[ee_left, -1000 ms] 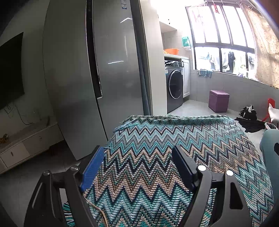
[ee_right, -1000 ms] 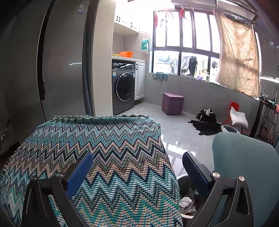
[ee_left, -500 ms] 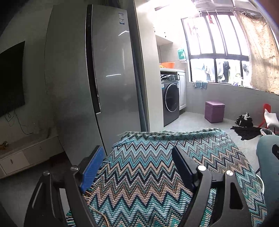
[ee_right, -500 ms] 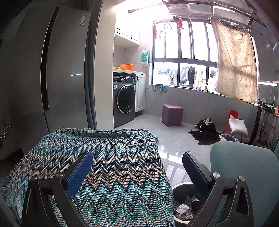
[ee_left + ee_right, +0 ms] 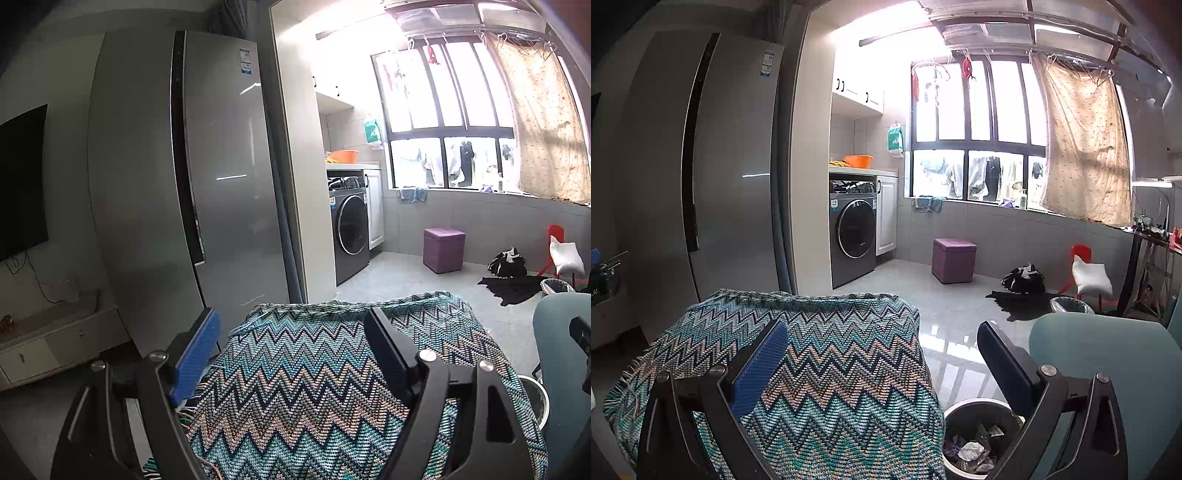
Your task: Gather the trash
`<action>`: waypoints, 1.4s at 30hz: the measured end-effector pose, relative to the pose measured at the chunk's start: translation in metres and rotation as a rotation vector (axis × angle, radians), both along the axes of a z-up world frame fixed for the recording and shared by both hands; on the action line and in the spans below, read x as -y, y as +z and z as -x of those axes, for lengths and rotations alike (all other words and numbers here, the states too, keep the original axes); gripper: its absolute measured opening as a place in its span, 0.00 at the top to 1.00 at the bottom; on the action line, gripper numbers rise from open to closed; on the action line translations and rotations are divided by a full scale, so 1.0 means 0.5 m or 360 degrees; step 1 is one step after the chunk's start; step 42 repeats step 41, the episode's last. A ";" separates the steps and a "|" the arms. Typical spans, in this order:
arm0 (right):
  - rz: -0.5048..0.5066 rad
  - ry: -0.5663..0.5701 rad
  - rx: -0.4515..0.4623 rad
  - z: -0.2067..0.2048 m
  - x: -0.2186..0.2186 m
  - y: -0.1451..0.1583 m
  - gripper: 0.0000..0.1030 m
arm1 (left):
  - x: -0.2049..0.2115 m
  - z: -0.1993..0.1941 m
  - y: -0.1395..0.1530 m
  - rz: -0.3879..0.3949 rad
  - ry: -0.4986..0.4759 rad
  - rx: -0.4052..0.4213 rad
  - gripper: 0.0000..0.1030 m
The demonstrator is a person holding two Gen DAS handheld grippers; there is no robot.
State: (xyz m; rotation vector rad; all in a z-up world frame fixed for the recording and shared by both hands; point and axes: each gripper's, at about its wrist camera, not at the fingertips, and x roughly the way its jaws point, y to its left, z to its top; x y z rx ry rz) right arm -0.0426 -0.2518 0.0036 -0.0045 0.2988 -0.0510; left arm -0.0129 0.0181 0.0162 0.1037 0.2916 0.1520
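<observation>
Daylight from a wide window (image 5: 975,110) fills a tiled laundry corner, with a tall grey fridge (image 5: 192,177) at nine o'clock, a washing machine (image 5: 853,236) at twelve and a purple stool (image 5: 953,258) out on the floor. Close in front, a zigzag knitted blanket (image 5: 827,369) drapes over something bulky that it hides completely.

Both claws stand apart and hold nothing: the left claw (image 5: 291,354) frames only blanket, and the right claw (image 5: 882,365) frames the blanket's edge and bare floor.

Trash lies in a dark bin (image 5: 975,439) at about five o'clock in the right wrist view, tucked between the blanket's hanging edge and a pale blue chair back (image 5: 1108,369). Crumpled paper and wrappers (image 5: 971,450) show inside it. The bin sits low, just under the right claw's right-hand finger, so the right hand looks the nearer one; from the left wrist view only a sliver of its rim (image 5: 535,387) shows at four o'clock, past the blanket.

A second, lined bin (image 5: 1071,306) stands farther off at three o'clock beside a red chair (image 5: 1082,258) and a dark heap of clothes (image 5: 1023,280). Its contents cannot be made out. Part of the near bin is cut off by the frame edge and the claw.
</observation>
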 end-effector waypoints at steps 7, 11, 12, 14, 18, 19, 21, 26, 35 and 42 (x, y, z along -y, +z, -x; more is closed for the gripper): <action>-0.0007 0.0001 0.0012 0.008 0.006 0.010 0.00 | 0.015 -0.003 0.005 -0.0021 -0.0027 -0.0006 0.23; -0.0006 0.0004 0.0016 0.009 0.005 0.012 0.00 | 0.014 0.006 0.005 -0.0023 -0.0026 0.0002 0.23; -0.0006 0.0004 0.0019 0.010 0.005 0.013 0.00 | 0.015 0.007 0.007 -0.0025 -0.0024 0.0011 0.23; -0.0007 0.0005 0.0027 0.011 0.006 0.016 0.00 | 0.015 0.011 0.013 -0.0032 -0.0020 0.0030 0.23; -0.0016 0.0000 0.0048 0.016 0.013 0.023 0.00 | 0.022 0.023 0.024 -0.0052 -0.0012 0.0084 0.23; -0.0016 -0.0002 0.0053 0.017 0.013 0.026 0.00 | 0.023 0.025 0.026 -0.0054 -0.0011 0.0095 0.23; -0.0014 -0.0005 0.0062 0.019 0.016 0.029 0.00 | 0.025 0.028 0.030 -0.0055 -0.0016 0.0110 0.23; -0.0022 -0.0010 0.0084 0.027 0.021 0.038 0.00 | 0.030 0.034 0.037 -0.0058 -0.0025 0.0136 0.23; -0.0028 -0.0012 0.0090 0.033 0.024 0.042 0.00 | 0.034 0.034 0.034 -0.0052 -0.0046 0.0132 0.23; -0.0027 -0.0004 0.0070 0.029 0.023 0.037 0.00 | 0.035 0.029 0.032 -0.0045 -0.0046 0.0112 0.23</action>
